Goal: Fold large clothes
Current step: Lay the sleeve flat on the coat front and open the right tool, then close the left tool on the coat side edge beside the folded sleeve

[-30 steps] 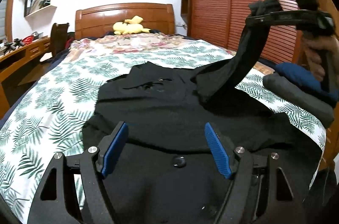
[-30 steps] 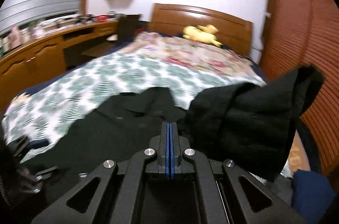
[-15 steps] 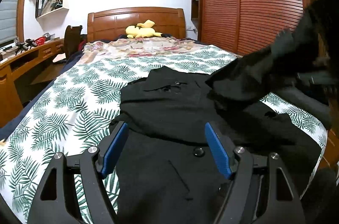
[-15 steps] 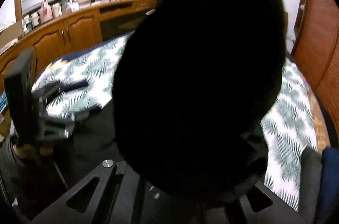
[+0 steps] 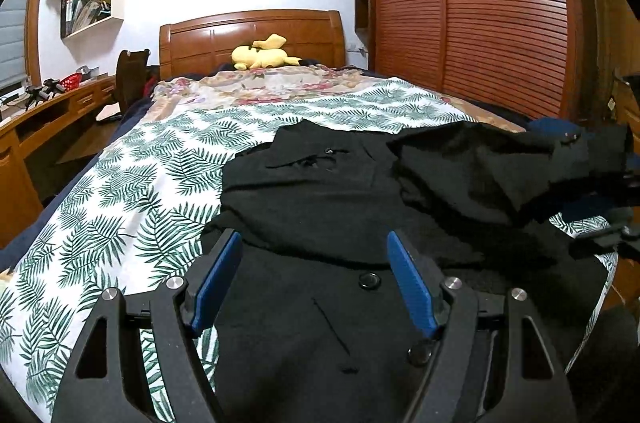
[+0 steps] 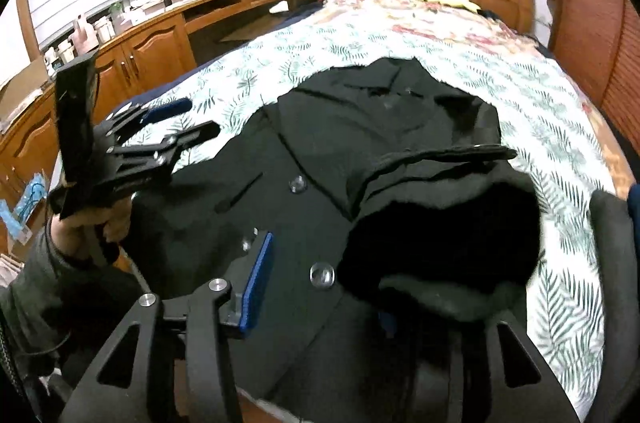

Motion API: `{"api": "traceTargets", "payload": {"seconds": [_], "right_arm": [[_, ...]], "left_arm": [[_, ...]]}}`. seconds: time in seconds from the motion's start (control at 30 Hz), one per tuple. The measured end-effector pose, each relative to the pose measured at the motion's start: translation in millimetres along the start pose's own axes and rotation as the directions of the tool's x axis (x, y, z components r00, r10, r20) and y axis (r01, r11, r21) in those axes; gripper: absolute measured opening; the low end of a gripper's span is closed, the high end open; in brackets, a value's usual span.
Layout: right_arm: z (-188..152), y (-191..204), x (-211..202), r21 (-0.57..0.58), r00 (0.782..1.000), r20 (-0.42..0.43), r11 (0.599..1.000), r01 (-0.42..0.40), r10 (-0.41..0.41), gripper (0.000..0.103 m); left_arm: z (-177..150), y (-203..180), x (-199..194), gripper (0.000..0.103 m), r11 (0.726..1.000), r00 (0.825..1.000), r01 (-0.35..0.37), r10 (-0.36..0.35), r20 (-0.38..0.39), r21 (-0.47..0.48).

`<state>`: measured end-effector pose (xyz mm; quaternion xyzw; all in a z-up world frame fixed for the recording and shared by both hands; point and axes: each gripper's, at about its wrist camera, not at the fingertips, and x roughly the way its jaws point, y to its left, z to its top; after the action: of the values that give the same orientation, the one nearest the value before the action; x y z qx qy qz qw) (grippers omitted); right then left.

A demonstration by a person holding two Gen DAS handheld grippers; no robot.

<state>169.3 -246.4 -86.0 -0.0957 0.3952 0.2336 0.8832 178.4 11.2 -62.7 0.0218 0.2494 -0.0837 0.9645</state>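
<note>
A black buttoned coat [image 5: 312,191] lies spread on the leaf-print bed [image 5: 120,207], collar toward the headboard. Its sleeve [image 5: 480,171] is folded across the coat's right side. My left gripper [image 5: 312,263] hovers open over the coat's lower front, nothing between its blue pads [image 5: 216,279]. In the right wrist view the left gripper [image 6: 200,117] hangs at the coat's left edge, held by a hand [image 6: 88,223]. My right gripper [image 6: 324,263] is opening; the sleeve end [image 6: 440,243] drapes loosely over its hidden right finger, apart from the left pad [image 6: 258,283].
A yellow plush toy [image 5: 262,53] rests by the wooden headboard [image 5: 248,35]. Folded grey [image 6: 608,223] and blue clothes [image 5: 548,127] sit at the bed's right edge. A slatted wardrobe [image 5: 500,15] stands on the right. Left of the bed run a desk [image 6: 132,51] and chair [image 5: 130,79].
The right gripper carried the raised sleeve across and down onto the coat, then parted its jaws from shut. The sleeve now lies folded over the coat. The left gripper stayed open.
</note>
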Motion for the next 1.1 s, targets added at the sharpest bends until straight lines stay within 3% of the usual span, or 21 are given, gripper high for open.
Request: {"api": "traceTargets", "payload": {"seconds": [0.1, 0.3, 0.67, 0.83, 0.87, 0.97, 1.1], "right_arm": [[11.4, -7.3, 1.4, 0.003, 0.999, -0.038, 0.999, 0.034, -0.034, 0.054], [0.9, -7.3, -16.5, 0.023, 0.993, -0.083, 0.996, 0.081, -0.079, 0.055], [-3.5, -18.6, -84.0, 0.071, 0.984, 0.044, 0.983, 0.17, -0.173, 0.055], [-13.5, -39.1, -105.0, 0.102, 0.972, 0.062, 0.97, 0.221, -0.228, 0.055], [-18.0, -41.6, -107.1, 0.113, 0.97, 0.065, 0.967, 0.226, -0.235, 0.055], [-28.3, -50.7, -113.8, 0.15, 0.963, 0.076, 0.958, 0.246, -0.259, 0.055], [-48.8, -64.0, -125.2, 0.199, 0.957, 0.093, 0.947, 0.252, -0.274, 0.055]], "left_arm": [[-0.2, -7.3, 2.9, 0.076, 1.0, 1.0, 0.005, -0.005, -0.008, 0.014], [0.3, -25.2, 0.1, 0.076, 0.999, 1.0, 0.029, -0.029, -0.003, 0.035], [-2.1, -89.7, -1.6, 0.076, 0.989, 0.99, 0.135, -0.132, -0.05, 0.065], [3.6, -143.9, 0.0, 0.075, 0.969, 0.976, 0.211, -0.201, -0.085, 0.129], [4.2, -150.5, 0.3, 0.071, 0.965, 0.973, 0.224, -0.213, -0.091, 0.137], [5.5, -181.2, 6.4, 0.056, 0.941, 0.95, 0.302, -0.283, -0.136, 0.154], [7.4, -227.7, 12.9, 0.051, 0.902, 0.916, 0.39, -0.358, -0.181, 0.185]]}}
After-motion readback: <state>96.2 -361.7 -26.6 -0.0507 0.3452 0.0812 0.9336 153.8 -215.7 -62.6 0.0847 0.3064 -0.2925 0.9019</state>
